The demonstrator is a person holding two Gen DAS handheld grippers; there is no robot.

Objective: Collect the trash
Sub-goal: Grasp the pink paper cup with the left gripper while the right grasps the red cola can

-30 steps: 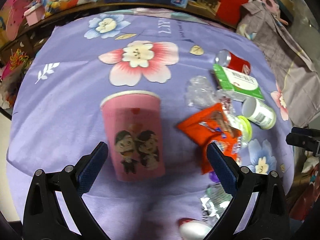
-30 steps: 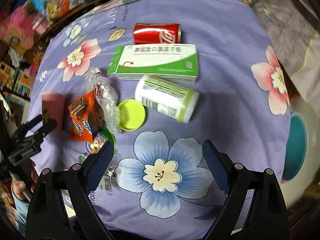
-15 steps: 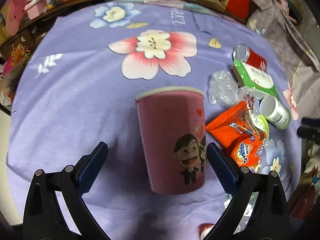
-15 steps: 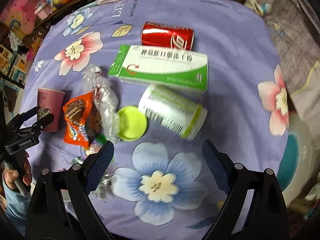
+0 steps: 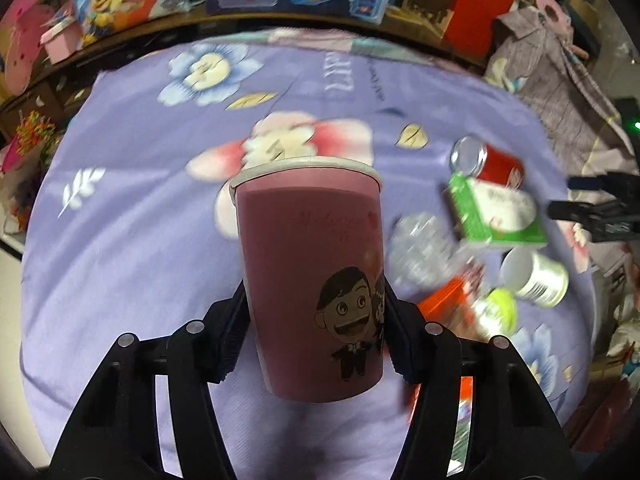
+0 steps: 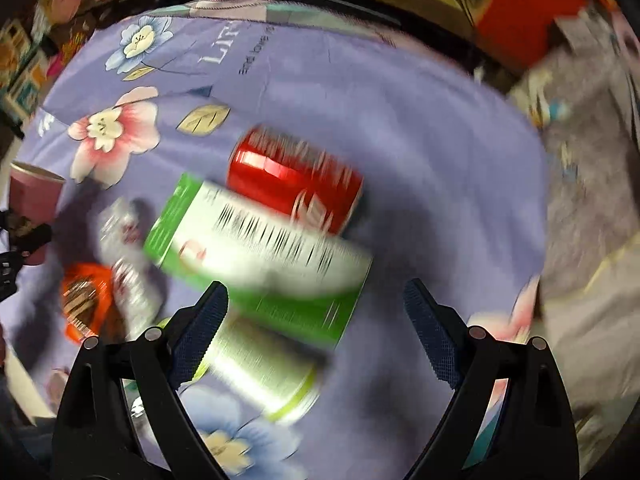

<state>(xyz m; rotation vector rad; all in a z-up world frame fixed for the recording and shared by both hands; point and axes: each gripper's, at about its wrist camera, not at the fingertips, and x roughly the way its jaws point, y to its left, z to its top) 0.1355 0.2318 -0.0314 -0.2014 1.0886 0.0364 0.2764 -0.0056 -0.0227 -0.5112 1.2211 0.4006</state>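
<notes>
**A:** Left wrist view: pink paper cup (image 5: 310,280) is clamped upright between the fingers of the left gripper (image 5: 312,316), near the left edge of the purple floral cloth (image 5: 132,216). Nothing seen binned yet.

**B:** Right gripper (image 6: 316,320) is held spread wide, nothing gripped, over the pile. Left to collect: red can (image 6: 296,184), green box (image 6: 256,256), white bottle (image 6: 264,376), orange wrapper (image 6: 84,300), clear plastic (image 6: 124,248). Task judged early; no bin is visible.
</notes>
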